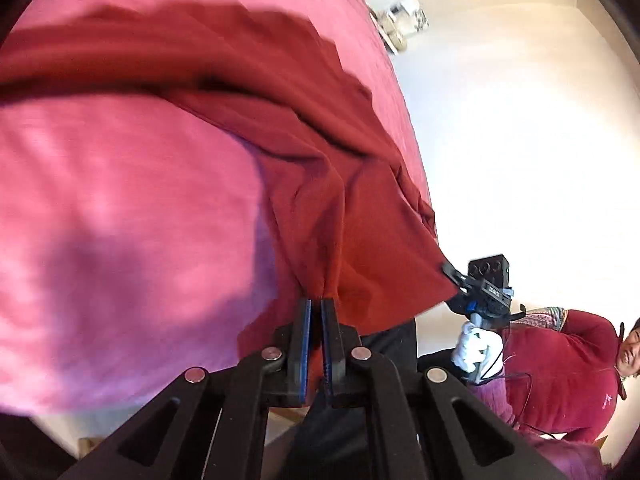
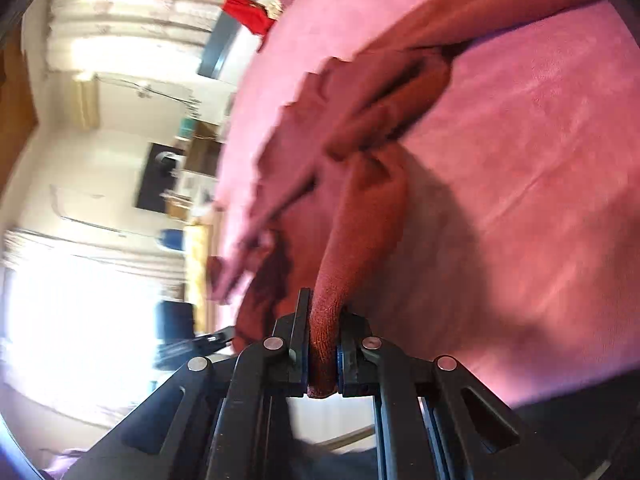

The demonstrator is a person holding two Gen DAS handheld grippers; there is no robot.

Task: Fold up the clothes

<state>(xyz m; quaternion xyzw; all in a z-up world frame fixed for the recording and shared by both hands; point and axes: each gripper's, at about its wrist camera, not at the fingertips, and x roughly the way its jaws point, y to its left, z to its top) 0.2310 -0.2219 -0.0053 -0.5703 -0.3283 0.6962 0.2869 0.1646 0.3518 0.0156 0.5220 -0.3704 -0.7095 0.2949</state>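
The left gripper (image 1: 316, 308) has its 2 jaws nearly closed on red cloth (image 1: 352, 216). The right gripper (image 2: 324, 320) clamps a thick fold (held by a white-gloved hand (image 1: 476, 350)).

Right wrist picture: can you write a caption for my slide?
Right gripper pinches a bunched edge of the dark red garment over a pink bedspread.
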